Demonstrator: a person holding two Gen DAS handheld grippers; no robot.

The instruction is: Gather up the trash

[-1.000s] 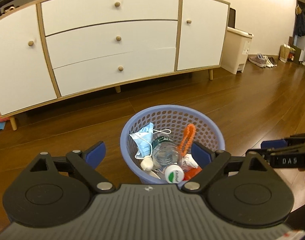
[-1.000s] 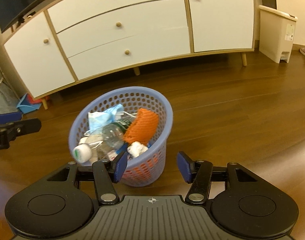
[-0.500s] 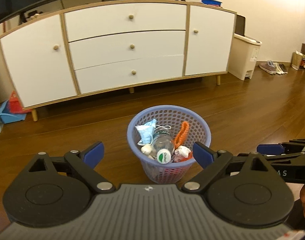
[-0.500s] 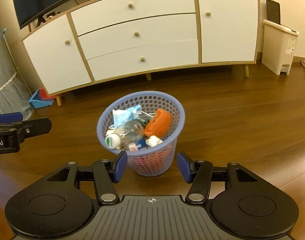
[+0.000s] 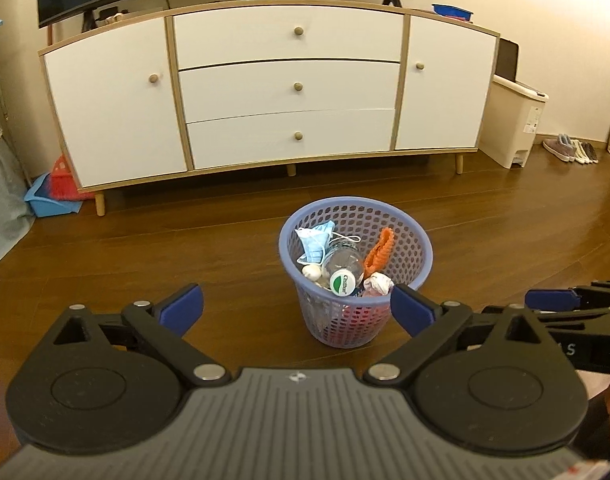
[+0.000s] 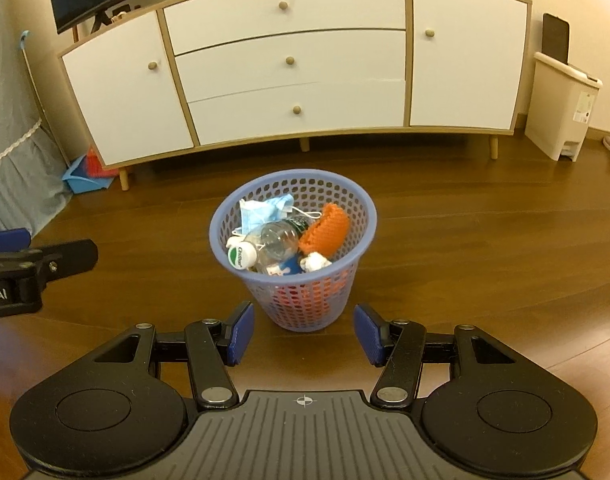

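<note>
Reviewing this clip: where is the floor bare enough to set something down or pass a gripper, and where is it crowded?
Bare wood floor lies all around the blue basket: between it and the white sideboard, and right of it toward the beige pedal bin. Crowded: the basket itself, full of trash, and the sideboard's left end, by the blue dustpan.

Both your wrist cameras look forward and slightly down from low over the floor point(image 5: 145, 248), side by side; they share the basket point(image 5: 355, 280) (near, centred) and the sideboard point(image 6: 297, 64) behind it.
</note>
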